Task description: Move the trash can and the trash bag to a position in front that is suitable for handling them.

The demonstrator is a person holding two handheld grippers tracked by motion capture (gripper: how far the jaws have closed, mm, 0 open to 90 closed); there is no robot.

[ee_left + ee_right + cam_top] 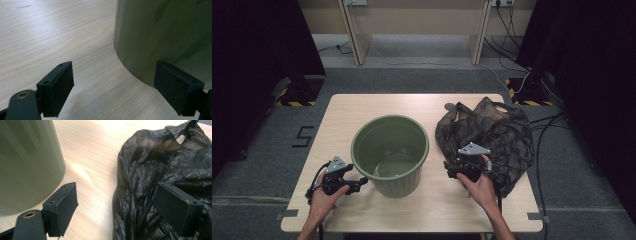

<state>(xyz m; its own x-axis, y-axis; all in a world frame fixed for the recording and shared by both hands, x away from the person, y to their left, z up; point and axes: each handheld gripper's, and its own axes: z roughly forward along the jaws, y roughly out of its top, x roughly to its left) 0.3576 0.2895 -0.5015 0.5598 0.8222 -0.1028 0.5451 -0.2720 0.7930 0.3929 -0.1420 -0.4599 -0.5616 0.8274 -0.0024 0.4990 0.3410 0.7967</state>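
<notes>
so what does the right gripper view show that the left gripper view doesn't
Right gripper view: a crumpled black plastic bag lying on the table, just ahead of the open right tongs, one jaw over its edge.

Left gripper view: the open left tongs, nothing between the jaws, one jaw close against the bin's base.

Both: the green bin standing on the pale wooden table.

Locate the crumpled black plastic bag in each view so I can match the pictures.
High view: the crumpled black plastic bag lies right of centre on the table, beside the round green plastic bin.
Left gripper view: no bag here; the bin's wall is at right.
Right gripper view: bag at right.
Shared landmark: the green bin.
</notes>
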